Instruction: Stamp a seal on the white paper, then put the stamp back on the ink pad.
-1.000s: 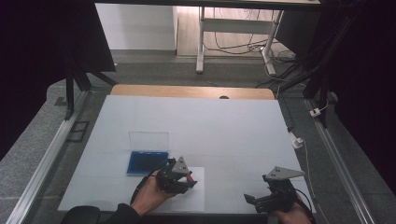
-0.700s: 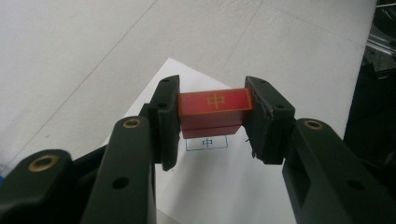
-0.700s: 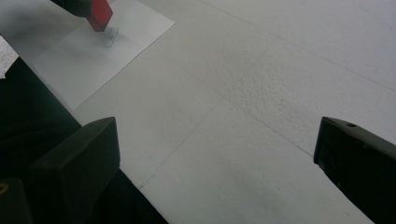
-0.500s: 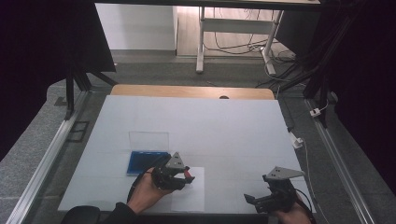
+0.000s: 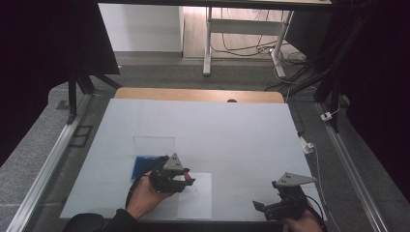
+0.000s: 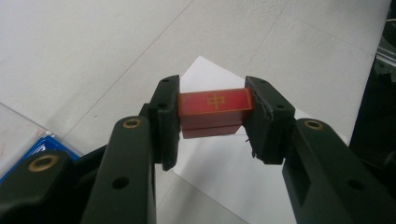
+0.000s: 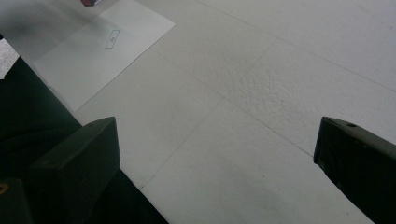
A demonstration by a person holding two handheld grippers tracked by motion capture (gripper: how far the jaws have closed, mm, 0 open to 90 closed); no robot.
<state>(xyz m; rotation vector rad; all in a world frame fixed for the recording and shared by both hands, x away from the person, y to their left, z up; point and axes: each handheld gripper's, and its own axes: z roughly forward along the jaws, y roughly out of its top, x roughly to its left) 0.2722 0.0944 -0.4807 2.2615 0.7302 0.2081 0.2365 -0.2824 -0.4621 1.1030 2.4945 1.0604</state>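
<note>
left hand-held gripper (image 5: pixel 187 178) slightly leftward

Red block (image 6: pixel 215 108): smooth, satin sheen, gold printed mark. Left claw (image 6: pixel 212 123): matt black plastic, brass-look inserts. Paper sheet (image 6: pixel 233 177): plain matt white. Worktop (image 7: pixel 261 93): white, matt, faintly grainy. Blue case (image 5: pixel 145 166): glossy plastic, clear lid.

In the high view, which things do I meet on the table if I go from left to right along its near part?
Blue tray → left claw holding the red block → white paper sheet → right claw.
</note>
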